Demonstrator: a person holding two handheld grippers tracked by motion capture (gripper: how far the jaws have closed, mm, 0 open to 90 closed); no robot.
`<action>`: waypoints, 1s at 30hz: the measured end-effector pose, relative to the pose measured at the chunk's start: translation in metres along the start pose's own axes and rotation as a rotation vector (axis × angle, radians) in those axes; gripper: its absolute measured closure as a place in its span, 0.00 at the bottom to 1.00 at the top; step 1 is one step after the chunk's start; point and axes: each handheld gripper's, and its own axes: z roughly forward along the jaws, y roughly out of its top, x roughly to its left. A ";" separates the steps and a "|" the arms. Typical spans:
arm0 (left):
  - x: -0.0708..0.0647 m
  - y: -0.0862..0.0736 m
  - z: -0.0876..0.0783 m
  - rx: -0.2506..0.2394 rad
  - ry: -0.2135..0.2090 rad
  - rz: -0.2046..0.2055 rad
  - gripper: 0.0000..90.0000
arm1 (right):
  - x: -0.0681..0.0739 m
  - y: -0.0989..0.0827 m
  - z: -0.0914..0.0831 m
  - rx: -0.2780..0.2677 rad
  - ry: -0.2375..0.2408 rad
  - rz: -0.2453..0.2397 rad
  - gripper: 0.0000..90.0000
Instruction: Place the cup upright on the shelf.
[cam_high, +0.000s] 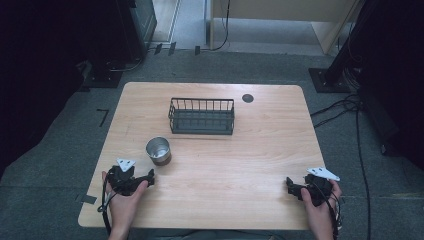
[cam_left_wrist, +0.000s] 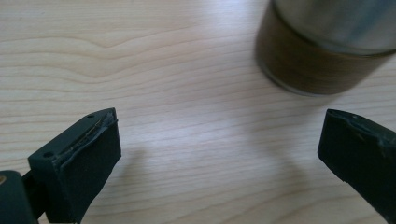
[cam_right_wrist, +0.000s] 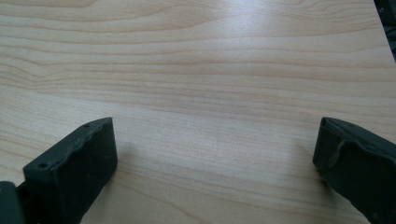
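From the high view, a metal cup (cam_high: 158, 150) is seen upright on the table (cam_high: 240, 170), near the left gripper (cam_high: 150, 176) and in front of a wire basket (cam_high: 202, 116); the right gripper (cam_high: 290, 184) is held well apart. In the left gripper view, the jaws are spread wide, nothing between them, with the cup (cam_left_wrist: 322, 46) just ahead. In the right gripper view, wide empty jaws are shown. The cup is judged light, rigid and slippery, best gripped across its banded wall.

A lab or office test space: a light wood counter (cam_high: 240, 165) with a cable grommet (cam_high: 248, 98) stands on grey carpet (cam_high: 50, 170), with dark equipment stands (cam_high: 327, 80) and loose cables (cam_high: 345, 107) around it.
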 end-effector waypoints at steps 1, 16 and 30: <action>-0.004 0.001 -0.003 -0.008 -0.008 0.008 0.00 | 0.000 0.000 0.000 0.001 0.000 0.001 0.00; -0.015 0.010 -0.011 -0.034 -0.046 0.025 0.00 | 0.000 0.000 0.000 0.000 0.000 0.001 0.00; -0.027 0.021 -0.011 -0.043 -0.084 0.039 0.01 | 0.000 0.000 0.000 0.000 0.000 0.000 0.00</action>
